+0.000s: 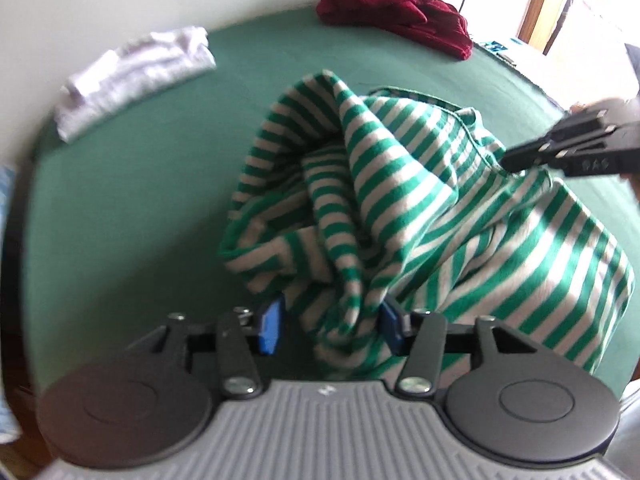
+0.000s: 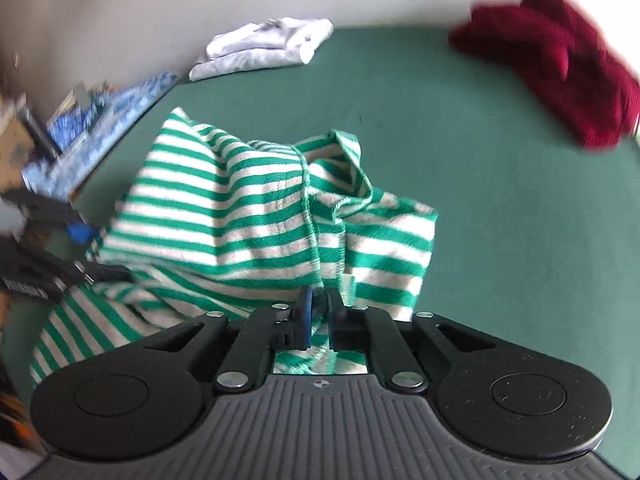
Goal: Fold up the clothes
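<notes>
Across the room's middle, a tabletop (image 1: 132, 208) under a green cover carries all items listed.

Shirt (image 1: 420, 208), green and white stripes: bunched in a loose heap near the tabletop's middle, partly raised off the cover between the two claws, seam and hem showing in the right wrist view.

Red garment (image 1: 392, 12), dark, knitted look: crumpled at the far edge, well apart from the shirt.

White garment (image 1: 132, 80): folded, at the far left edge by the wall, well apart from the others.

Blue patterned cloth (image 2: 104, 120): off the tabletop's left side, blurred, kind not clear.

Left claw (image 1: 332, 326), blue pads: jaws parted, a fold of the shirt hanging between them; the right-hand pad lies against the cloth, the left-hand pad stands clear, so no pinch. Released.

Right claw (image 2: 318, 316): jaws drawn nearly together on a thin ridge of shirt at the seam, cloth pinched between the pads. Clenched on the shirt. From the left wrist view its black fingers (image 1: 536, 154) meet the shirt's upper right edge.
</notes>
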A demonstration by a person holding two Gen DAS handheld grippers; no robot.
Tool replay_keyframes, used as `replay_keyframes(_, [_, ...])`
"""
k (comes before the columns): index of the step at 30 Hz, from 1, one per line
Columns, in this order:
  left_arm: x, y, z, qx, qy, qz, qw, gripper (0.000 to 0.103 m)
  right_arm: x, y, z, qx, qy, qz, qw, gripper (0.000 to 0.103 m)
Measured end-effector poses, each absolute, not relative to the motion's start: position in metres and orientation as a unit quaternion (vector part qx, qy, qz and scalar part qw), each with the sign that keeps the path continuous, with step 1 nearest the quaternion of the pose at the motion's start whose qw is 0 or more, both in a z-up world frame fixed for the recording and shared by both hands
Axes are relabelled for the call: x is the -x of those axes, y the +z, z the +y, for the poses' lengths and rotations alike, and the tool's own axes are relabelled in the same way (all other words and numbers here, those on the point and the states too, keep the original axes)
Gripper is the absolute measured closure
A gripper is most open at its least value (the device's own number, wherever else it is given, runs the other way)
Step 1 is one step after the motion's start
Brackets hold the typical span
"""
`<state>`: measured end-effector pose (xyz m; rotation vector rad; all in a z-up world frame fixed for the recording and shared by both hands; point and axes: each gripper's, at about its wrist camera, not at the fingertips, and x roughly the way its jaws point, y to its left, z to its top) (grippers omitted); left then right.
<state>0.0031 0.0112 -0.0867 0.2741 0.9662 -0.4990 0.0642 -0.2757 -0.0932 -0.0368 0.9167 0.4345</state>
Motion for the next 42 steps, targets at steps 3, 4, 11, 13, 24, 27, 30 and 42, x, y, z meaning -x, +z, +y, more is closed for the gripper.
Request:
replay_keyframes(3, [0.009,-0.062,0.021,-0.114,-0.232,0.427,0.867,0.047,-0.058,-0.076,-0.281,0.014,0.231,0.408,0.883,0.089])
replay_keyframes(4, [0.011,-0.056,0.021,-0.1,-0.237,0.417,0.872,0.047,-0.055,-0.071,-0.284,-0.003,0.25,0.399,0.882,0.089])
replay_keyframes(11, [-0.018,-0.085,-0.032,-0.051,-0.294,0.424,0.855,0.049,-0.075,-0.103,-0.247,-0.017,0.287,0.44,0.851,0.083])
replay_keyframes(13, [-0.036,-0.107,-0.033,-0.068,-0.266,0.444,0.853,0.057,-0.083,-0.113,-0.254,-0.028,0.265,0.452,0.851,0.084])
replay_keyframes(24, [-0.056,-0.085,0.012,-0.018,-0.246,0.423,0.872,0.045,-0.104,-0.085,-0.273,-0.076,0.267,0.39,0.878,0.077])
replay_keyframes(27, [-0.067,-0.092,0.005,-0.027,-0.231,0.429,0.873,0.041,-0.129,-0.096,-0.256,-0.079,0.285,0.399,0.868,0.078])
replay_keyframes(30, [-0.081,-0.117,-0.011,-0.091,-0.183,0.45,0.87,0.036,-0.148,-0.11,-0.256,-0.062,0.247,0.408,0.877,0.086])
replay_keyframes(42, [-0.108,-0.101,0.015,-0.106,-0.244,0.429,0.863,0.009,-0.147,-0.097,-0.353,-0.151,0.218,0.456,0.85,0.042])
